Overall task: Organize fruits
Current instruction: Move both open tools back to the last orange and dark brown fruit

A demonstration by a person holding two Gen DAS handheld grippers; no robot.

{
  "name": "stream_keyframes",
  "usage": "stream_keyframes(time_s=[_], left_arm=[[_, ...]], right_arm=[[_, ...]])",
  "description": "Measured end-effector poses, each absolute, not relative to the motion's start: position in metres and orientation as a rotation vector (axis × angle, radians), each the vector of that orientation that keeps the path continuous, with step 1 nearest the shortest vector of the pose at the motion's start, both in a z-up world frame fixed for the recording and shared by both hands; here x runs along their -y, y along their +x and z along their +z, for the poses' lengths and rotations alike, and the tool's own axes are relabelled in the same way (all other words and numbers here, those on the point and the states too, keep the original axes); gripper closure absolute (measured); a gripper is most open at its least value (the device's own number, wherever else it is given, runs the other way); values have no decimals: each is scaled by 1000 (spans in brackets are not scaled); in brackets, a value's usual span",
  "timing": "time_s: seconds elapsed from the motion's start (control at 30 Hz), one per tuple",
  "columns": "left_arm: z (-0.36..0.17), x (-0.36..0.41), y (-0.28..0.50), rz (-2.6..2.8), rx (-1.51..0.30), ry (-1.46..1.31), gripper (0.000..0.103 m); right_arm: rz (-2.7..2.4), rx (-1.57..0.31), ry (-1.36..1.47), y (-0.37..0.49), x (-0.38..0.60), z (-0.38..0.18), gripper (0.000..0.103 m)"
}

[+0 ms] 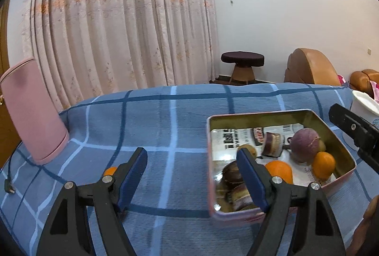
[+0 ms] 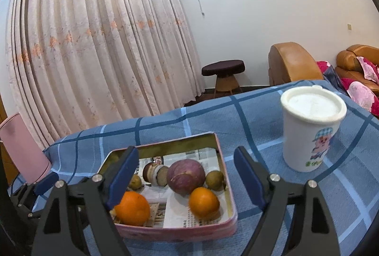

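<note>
A pink metal tin (image 1: 341, 137) (image 2: 225, 185) lined with newspaper sits on the blue checked cloth. It holds two oranges (image 2: 203, 202) (image 2: 132, 208), a purple round fruit (image 2: 186, 174) (image 1: 305, 144), small brown fruits (image 2: 214, 180) and a sliced dark fruit (image 2: 155, 174). A small orange fruit (image 1: 110, 170) lies on the cloth behind my left finger. My left gripper (image 1: 191, 173) is open and empty, left of the tin. My right gripper (image 2: 186, 175) is open and empty, above the tin's near side.
A white lidded cup (image 2: 310, 130) with a cartoon print stands right of the tin. A pink cylinder (image 1: 33, 111) with a cord stands at the table's left end. Curtain, stool (image 2: 223, 74) and brown armchairs lie beyond the table's far edge.
</note>
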State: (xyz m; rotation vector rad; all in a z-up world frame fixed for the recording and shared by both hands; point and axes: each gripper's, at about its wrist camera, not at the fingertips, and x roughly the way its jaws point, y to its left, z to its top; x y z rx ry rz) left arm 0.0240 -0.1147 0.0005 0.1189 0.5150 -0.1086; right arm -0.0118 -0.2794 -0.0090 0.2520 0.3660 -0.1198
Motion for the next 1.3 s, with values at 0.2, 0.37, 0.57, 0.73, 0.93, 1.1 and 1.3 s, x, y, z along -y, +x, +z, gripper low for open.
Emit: stream_keyframes(time_s=[0.2, 0.37, 0.57, 0.73, 0.93, 1.1, 1.3], left_arm=[[-1, 94, 21, -92, -520, 105, 24], [-2, 75, 20, -78, -528, 80, 24], [-4, 52, 22, -60, -539, 50, 24], [-4, 38, 22, -50, -540, 43, 24], [-5, 20, 23, -42, -552, 26, 24], [-7, 5, 25, -34, -564, 13, 24], [-8, -11, 28, -21, -573, -2, 24]], right_arm=[[-133, -364, 194, -13, 261, -11, 18], [-140, -355, 185, -16, 249, -11, 18], [-129, -353, 162, -18, 225, -10, 18], [-104, -356, 143, -18, 203, -10, 18], [-75, -366, 130, -15, 176, -11, 18], [-53, -378, 130, -12, 158, -12, 18], [-30, -385, 125, -6, 135, -13, 18]])
